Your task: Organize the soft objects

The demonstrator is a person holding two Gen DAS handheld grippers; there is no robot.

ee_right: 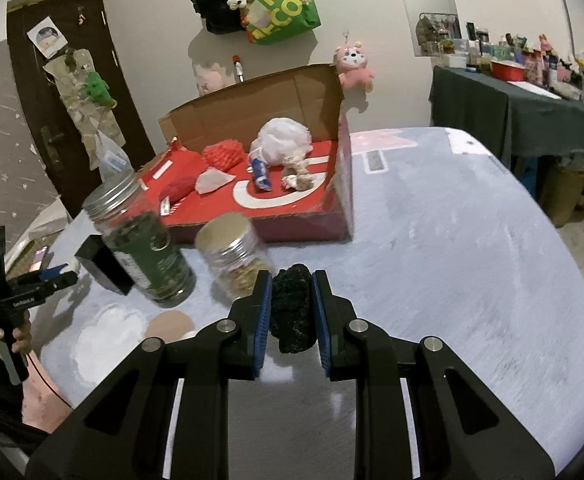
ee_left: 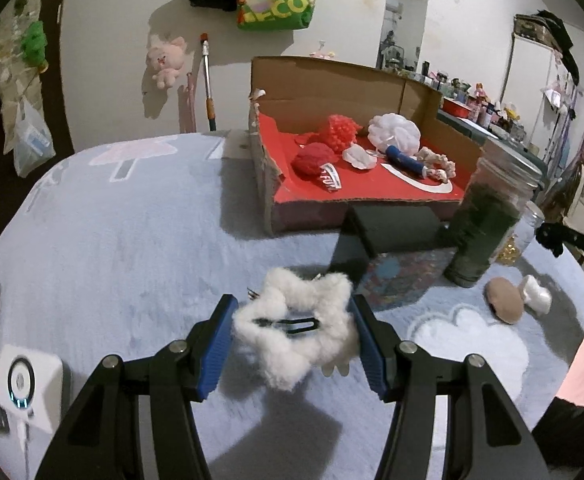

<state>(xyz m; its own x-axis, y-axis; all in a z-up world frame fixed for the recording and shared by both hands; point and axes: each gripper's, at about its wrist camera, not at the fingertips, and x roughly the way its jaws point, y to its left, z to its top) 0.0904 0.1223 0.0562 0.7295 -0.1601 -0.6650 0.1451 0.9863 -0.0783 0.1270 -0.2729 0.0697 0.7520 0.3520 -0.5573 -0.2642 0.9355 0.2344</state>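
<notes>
1. Left gripper (ee_left: 292, 334): jaws pinch one white fluffy hair clip (ee_left: 293, 330) above the table (ee_left: 132, 248).
2. Right gripper (ee_right: 292, 312): jaws pinch one black fuzzy lump (ee_right: 292, 308).
3. One red box (ee_left: 355, 196); two jars (ee_right: 144, 236), beside it.

The left gripper (ee_left: 292, 338) holds a white fluffy hair clip (ee_left: 295, 332) between its blue pads (ee_left: 220, 344), lifted above the pale blue blanket (ee_left: 132, 240). Beyond it stands an open cardboard box (ee_left: 331, 80) with a red floor, holding a red knitted ball (ee_left: 315, 158), a red mesh puff (ee_left: 339, 128), a white mesh puff (ee_left: 395, 130) and a blue-handled rope toy (ee_left: 419, 162). To the right a tall jar (ee_left: 487, 220) stands on the blanket, with a tan pad (ee_left: 505, 300) near it.
</notes>
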